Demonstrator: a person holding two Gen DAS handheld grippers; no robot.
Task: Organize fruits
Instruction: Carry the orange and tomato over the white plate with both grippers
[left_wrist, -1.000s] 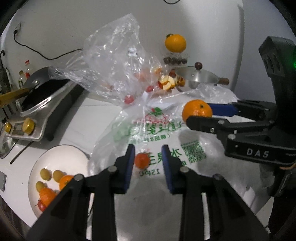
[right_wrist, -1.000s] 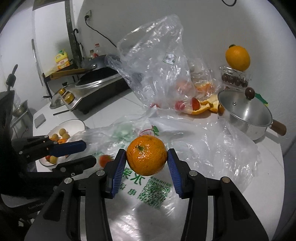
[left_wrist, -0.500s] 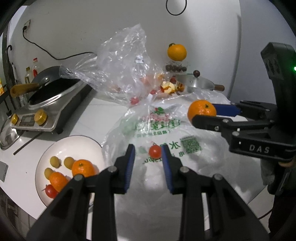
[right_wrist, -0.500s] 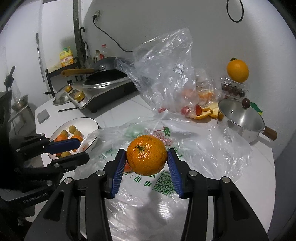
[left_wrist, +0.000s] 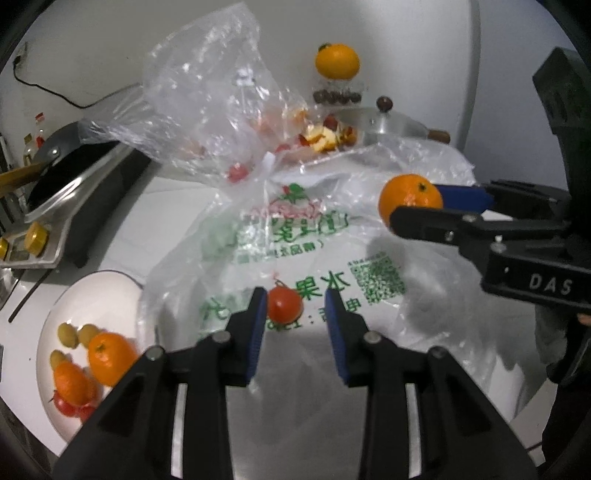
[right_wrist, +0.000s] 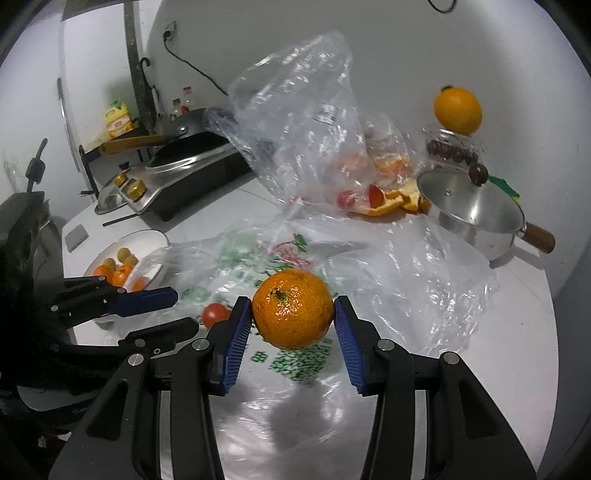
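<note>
Legibly, "DAS" marks right gripper (left_wrist: 436, 206) gripping mandarin (left_wrist: 410, 199).

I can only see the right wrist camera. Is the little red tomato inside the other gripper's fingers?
Observer: Yes. The left wrist view shows the tomato between the left gripper fingers, lying on the printed bag. The jaws are open, with a gap on one side.
Operator: Is anything red on the plate? I only see orange and yellowish ones.
Observer: Yes, a red fruit, probably a tomato, sits at the near edge of the plate.
Operator: Does my gripper have writing on it?
Observer: The right gripper, holding the mandarin, has DAS printed on its side.
</note>
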